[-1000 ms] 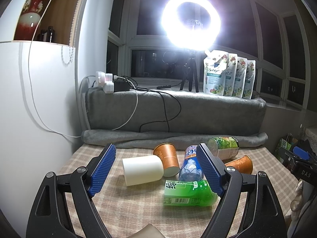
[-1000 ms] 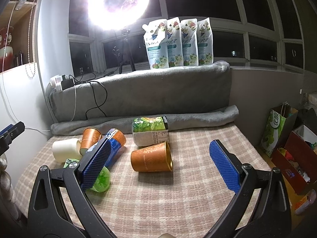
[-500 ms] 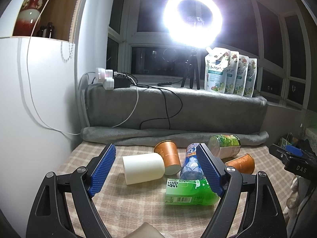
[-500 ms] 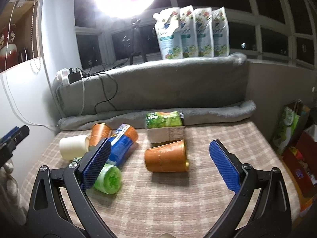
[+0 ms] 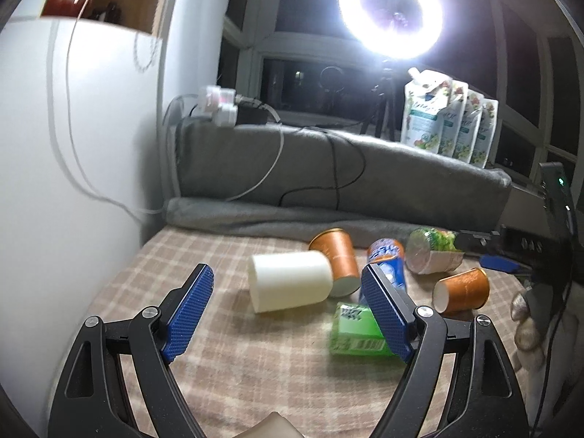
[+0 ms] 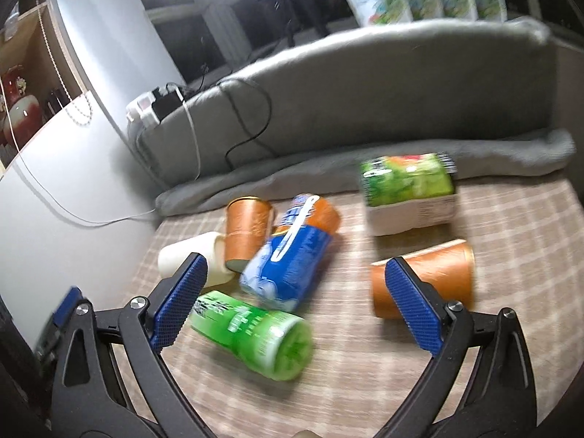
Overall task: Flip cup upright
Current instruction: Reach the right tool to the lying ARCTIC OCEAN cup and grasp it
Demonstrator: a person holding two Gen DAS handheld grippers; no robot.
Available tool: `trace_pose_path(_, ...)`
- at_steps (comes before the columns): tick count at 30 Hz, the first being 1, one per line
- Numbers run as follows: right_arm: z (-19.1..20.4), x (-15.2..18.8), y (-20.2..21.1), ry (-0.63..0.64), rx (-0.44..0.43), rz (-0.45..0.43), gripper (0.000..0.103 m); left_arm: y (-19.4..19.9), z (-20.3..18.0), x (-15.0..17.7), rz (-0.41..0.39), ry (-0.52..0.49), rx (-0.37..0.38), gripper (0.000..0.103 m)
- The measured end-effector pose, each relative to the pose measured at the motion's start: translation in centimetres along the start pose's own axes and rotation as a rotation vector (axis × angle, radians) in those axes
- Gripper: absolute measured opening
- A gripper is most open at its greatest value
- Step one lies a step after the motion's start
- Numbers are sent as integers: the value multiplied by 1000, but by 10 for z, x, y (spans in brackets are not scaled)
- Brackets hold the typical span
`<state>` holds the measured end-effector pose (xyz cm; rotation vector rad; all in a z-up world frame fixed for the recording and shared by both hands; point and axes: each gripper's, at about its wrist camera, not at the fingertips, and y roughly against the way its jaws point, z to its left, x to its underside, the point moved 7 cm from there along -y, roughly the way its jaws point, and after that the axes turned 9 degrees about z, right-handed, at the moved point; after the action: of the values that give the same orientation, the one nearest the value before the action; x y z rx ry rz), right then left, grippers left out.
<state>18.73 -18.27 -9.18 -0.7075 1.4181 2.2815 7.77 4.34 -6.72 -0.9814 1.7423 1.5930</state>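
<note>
A white cup [image 5: 290, 279] lies on its side on the checked tablecloth [image 5: 189, 255], just beyond my open, empty left gripper [image 5: 288, 314]. An orange cup [image 5: 337, 259] lies behind it and a second orange cup [image 5: 461, 288] lies at the right. In the right wrist view the white cup [image 6: 189, 259] lies at the left, one orange cup [image 6: 244, 231] beside it, the other orange cup [image 6: 434, 277] behind my right finger. My right gripper [image 6: 292, 301] is open and empty above the bottles.
A blue bottle [image 6: 288, 255], a green bottle [image 6: 255, 332] and a green-labelled white container [image 6: 408, 191] lie among the cups. A grey padded wall [image 5: 346, 179] with cables and a power strip [image 5: 222, 106] bounds the back. A white cabinet [image 5: 73, 182] stands at the left.
My right gripper has swung left and down toward the bottles, blurring its view. My left gripper has moved forward and turned left, closer to the white cup. Both stay open.
</note>
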Motion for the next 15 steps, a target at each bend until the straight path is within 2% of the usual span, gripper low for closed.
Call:
trace_pose_path(4,8,-12,-33,-47,-61,117,93,-1,14,4,14,36,-13,83)
trace_pose_path(5,9,-15,-41,-59,-68,145,88,0,17,5,15,44,-16,83)
trace_pose_path(11,8,-24,-93,-123,-49,304,76,3,30,5,8,70,-22,83)
trace_pose_path(15,6,-25,-114,-136,-11,367,73,4,37,5,5,88,-23,83)
